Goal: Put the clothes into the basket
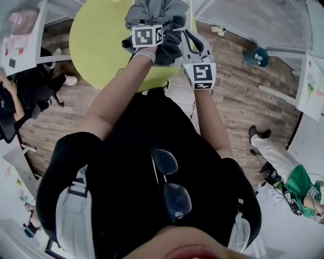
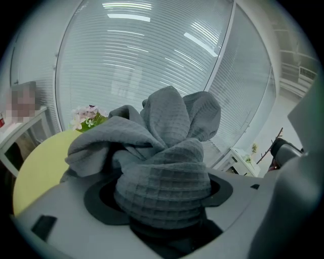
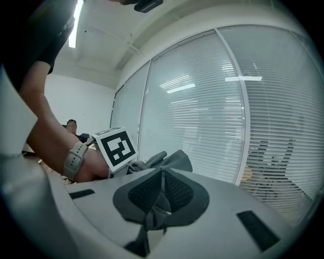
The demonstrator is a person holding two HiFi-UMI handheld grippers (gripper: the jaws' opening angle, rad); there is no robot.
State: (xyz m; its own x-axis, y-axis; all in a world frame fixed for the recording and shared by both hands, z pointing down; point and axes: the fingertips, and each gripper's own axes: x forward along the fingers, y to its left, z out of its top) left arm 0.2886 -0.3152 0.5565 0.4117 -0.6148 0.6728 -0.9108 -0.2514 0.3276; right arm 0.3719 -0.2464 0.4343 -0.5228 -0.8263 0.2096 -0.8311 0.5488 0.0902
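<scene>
A grey waffle-weave cloth point(image 1: 158, 14) hangs bunched over the yellow-green round table point(image 1: 96, 35) at the top of the head view. My left gripper point(image 1: 153, 23) is shut on it. In the left gripper view the cloth point(image 2: 167, 167) fills the gap between the jaws and bulges out above them. My right gripper point(image 1: 190, 44) sits just right of the cloth, its jaws closed together. In the right gripper view a thin fold of grey fabric point(image 3: 152, 212) is pinched between the pads point(image 3: 177, 192). The rest of the cloth point(image 3: 169, 159) shows beyond, by the left gripper's marker cube point(image 3: 117, 145). No basket is in view.
A small pot of flowers point(image 2: 86, 117) stands on the table. Glass walls with white blinds point(image 2: 152, 66) rise behind it. A seated person point(image 1: 20, 93) is at the left and another point(image 1: 296, 184) at the lower right. White furniture point(image 1: 23, 35) stands at the upper left.
</scene>
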